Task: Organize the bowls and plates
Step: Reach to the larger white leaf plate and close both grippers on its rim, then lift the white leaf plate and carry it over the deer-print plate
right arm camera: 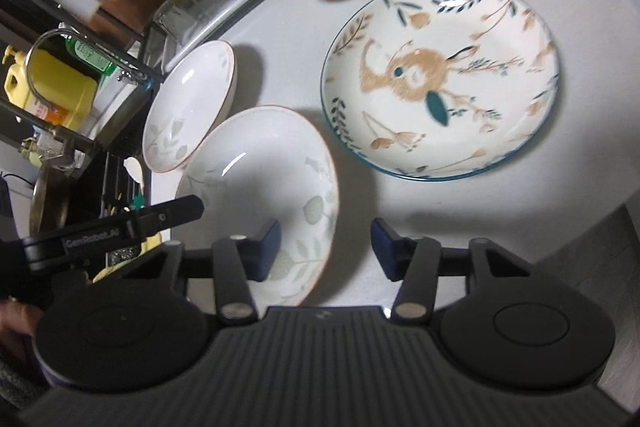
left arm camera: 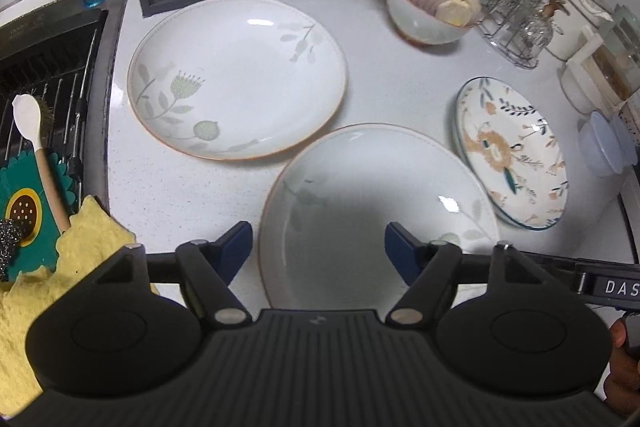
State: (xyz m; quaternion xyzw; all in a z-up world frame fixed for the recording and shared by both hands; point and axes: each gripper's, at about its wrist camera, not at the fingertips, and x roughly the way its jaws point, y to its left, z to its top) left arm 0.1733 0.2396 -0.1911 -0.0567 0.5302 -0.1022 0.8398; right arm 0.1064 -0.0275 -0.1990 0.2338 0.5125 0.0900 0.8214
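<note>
A: The jaws of the left gripper [left arm camera: 318, 251] are seen partly open, straddling the near rim of the nearest plate [left arm camera: 380, 203], with nothing clamped. The right gripper [right arm camera: 326, 247] is held narrower, one finger over that same plate [right arm camera: 260, 187], its pads not pressing.

B: Why both there?

A: A two-sided lift is probably intended, so the plate can be stacked on its twin [left arm camera: 236, 75] on the table [left arm camera: 392, 95].

B: Anything unclear?

A: The plate's near edge is hidden by the grippers. The rabbit plate [right arm camera: 440, 79] may be lying on another plate; that cannot be told.
</note>
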